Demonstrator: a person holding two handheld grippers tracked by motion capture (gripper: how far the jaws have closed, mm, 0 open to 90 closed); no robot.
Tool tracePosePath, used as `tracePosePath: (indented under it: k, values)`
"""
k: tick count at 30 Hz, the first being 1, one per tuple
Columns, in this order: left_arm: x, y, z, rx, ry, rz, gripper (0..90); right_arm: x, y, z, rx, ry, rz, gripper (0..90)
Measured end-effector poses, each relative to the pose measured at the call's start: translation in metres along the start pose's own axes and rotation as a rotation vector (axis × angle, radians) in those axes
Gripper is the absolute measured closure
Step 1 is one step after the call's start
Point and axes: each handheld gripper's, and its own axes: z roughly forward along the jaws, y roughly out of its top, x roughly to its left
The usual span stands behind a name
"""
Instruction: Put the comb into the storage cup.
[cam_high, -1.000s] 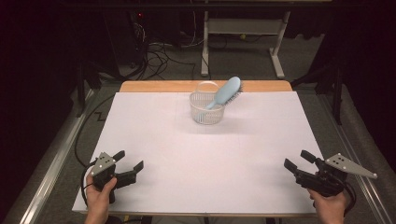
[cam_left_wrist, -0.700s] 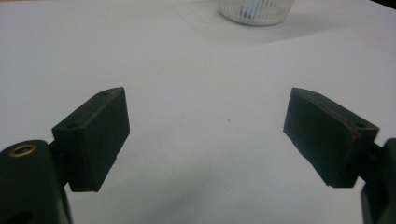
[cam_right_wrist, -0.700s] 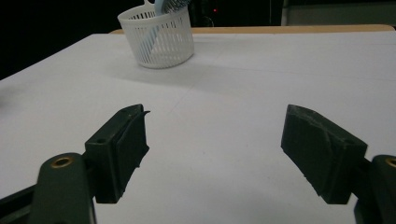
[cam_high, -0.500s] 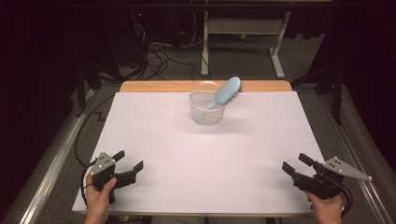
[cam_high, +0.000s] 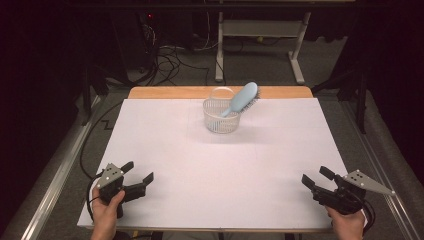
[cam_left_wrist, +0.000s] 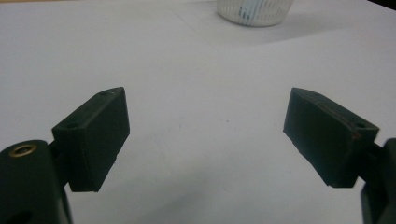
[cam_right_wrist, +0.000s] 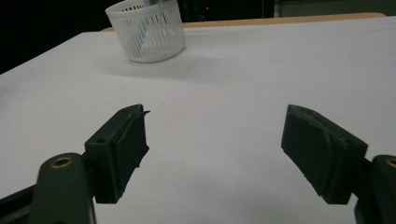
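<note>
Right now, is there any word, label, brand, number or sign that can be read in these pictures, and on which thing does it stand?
None: no readable text in these pictures.
Hairbrush: plain light blue, no print seen.
Basket: white slatted plastic, no label seen.
Table: bare white top, no marks that read as text.
Left gripper and right gripper: black, no lettering seen; the gripper views show plain jaws.

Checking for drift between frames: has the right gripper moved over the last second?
Yes. The right gripper has slid slightly left and toward the person, farther from the table's right edge.
</note>
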Motion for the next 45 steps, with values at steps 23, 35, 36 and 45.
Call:
tracePosePath:
  k: [23,35,36,45]
  values:
    - [0.0005,0.0000,0.0007,0.002,-0.005,-0.003,15.4,-0.0082,-0.0044,0.0004,0.000,-0.029,0.018,22.7]
    - [0.0004,0.0003,0.0003,0.000,-0.007,0.001,15.4,-0.0078,-0.0070,0.0003,0.014,-0.031,0.009,22.8]
    - [0.0003,0.0003,0.0003,-0.001,-0.007,0.000,15.4,-0.0078,-0.0073,0.0003,0.014,-0.031,0.009,22.8]
    - [0.0001,0.0003,0.0008,0.002,-0.007,0.000,15.4,-0.0076,-0.0088,-0.0011,0.017,-0.039,-0.003,22.6]
